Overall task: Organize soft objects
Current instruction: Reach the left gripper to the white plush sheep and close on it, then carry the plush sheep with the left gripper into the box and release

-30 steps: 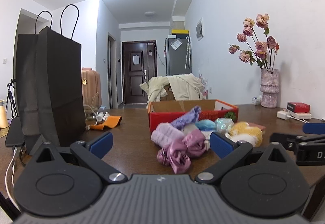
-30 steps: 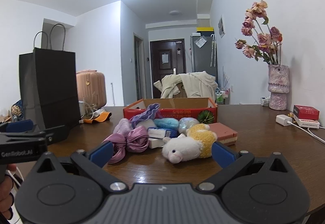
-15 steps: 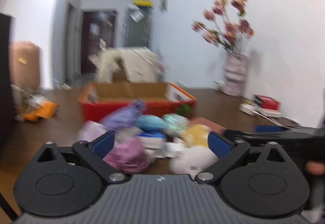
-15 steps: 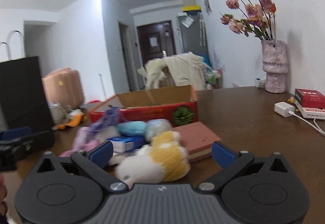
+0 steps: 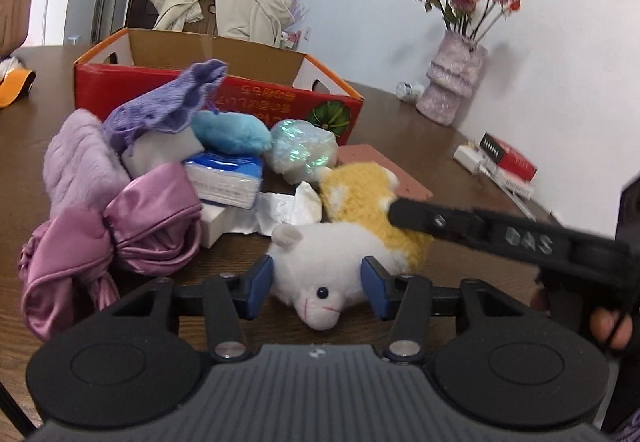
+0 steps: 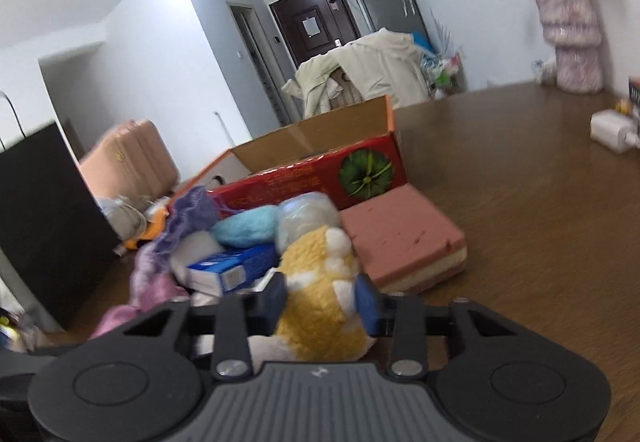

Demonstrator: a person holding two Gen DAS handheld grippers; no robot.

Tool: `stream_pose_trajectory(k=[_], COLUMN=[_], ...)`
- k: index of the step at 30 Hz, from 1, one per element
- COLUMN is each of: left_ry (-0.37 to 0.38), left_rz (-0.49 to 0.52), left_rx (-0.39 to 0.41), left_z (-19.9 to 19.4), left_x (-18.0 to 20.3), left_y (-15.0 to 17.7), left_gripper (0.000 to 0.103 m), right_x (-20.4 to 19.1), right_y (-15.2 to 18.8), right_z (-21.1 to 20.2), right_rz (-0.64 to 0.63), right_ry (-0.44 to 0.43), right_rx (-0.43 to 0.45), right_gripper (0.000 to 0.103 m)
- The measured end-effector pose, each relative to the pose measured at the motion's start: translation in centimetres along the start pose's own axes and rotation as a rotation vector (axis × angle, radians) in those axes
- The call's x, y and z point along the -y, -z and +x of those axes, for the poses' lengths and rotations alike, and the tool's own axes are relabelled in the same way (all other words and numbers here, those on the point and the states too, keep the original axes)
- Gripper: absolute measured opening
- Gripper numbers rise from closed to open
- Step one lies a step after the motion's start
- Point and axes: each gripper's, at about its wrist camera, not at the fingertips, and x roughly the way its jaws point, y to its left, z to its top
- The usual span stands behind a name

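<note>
A white and yellow plush sheep [image 5: 344, 242] lies on the brown table in front of a pile of soft things. My left gripper [image 5: 316, 284] is closed against both sides of its white head. My right gripper [image 6: 320, 300] is closed on its yellow body [image 6: 320, 282]; its finger also shows in the left wrist view [image 5: 460, 224] pressing into the yellow fur. Behind stands an open red cardboard box [image 5: 248, 93], also in the right wrist view [image 6: 320, 177].
The pile holds a pink satin scrunchie [image 5: 108, 238], a lilac fuzzy cloth [image 5: 80, 165], a purple knit piece [image 5: 168, 105], a blue plush [image 5: 228, 131], a tissue pack [image 5: 224, 177] and an iridescent ball [image 5: 304, 149]. A pink sponge block [image 6: 404, 238] lies right. A vase [image 5: 452, 81] stands far right.
Both grippers have moved forward and down to the plush sheep and narrowed from wide open until they grip it, the left on the head, the right on the body.
</note>
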Motion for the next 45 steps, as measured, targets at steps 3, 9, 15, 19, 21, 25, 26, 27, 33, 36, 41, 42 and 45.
stream_pose_trajectory(k=[3,9,15,19,21,25,26,27,33,36,41,42,45], left_ry=[0.021,0.067,0.070,0.085,0.086,0.096,0.098,0.096,0.059,0.041,0.011,0.006,0.004], left_rz=[-0.042,-0.100,-0.081,-0.062,-0.064,-0.058,-0.059,-0.063,-0.097,-0.119,-0.169,-0.175,-0.196], left_rx=[-0.014,-0.017,0.035,0.094,0.114,0.168,0.184,0.199,0.194,0.152,0.063,0.048,0.001], left_z=[-0.2,0.4,-1.9,-4.0,-4.8,-6.0,-6.1,-6.0,-0.8,3.8,11.1,12.1,14.3], left_x=[-0.7,-1.5,-0.9,-0.3,-0.2,0.1,0.1,0.1,-1.3,-3.0,-5.8,-6.2,-7.4], left_y=[-0.3,-0.6,-0.7,-1.1,-1.6,-4.7,-5.7,-7.1,-15.2,-18.1,-19.3,-19.1,-18.6], left_gripper=[0.053,0.048,0.042,0.042,0.042,0.042,0.042,0.042,0.042,0.042,0.040,0.040,0.040], right_x=[0.4,1.2,0.1,-1.0,-1.7,-2.8,-3.1,-3.3,-2.9,-1.4,1.7,2.2,3.3], right_y=[0.7,0.9,0.5,-0.5,-0.9,-3.1,-4.2,-5.4,-13.5,-16.7,-19.4,-19.4,-18.9], right_z=[-0.6,-0.4,-1.4,-3.2,-3.9,-4.5,-4.5,-4.3,0.7,5.2,13.1,14.5,17.6], right_rz=[0.065,0.098,0.062,0.042,0.024,-0.003,-0.016,-0.028,-0.047,-0.025,0.017,0.022,0.026], right_ry=[-0.019,-0.035,-0.035,-0.048,-0.052,-0.068,-0.077,-0.082,-0.107,-0.097,-0.049,-0.035,-0.002], right_rx=[0.000,-0.004,0.004,0.054,0.074,0.113,0.126,0.136,0.123,0.068,-0.035,-0.055,-0.100], right_gripper=[0.035,0.035,0.033,0.033,0.033,0.033,0.033,0.033,0.033,0.033,0.033,0.033,0.033])
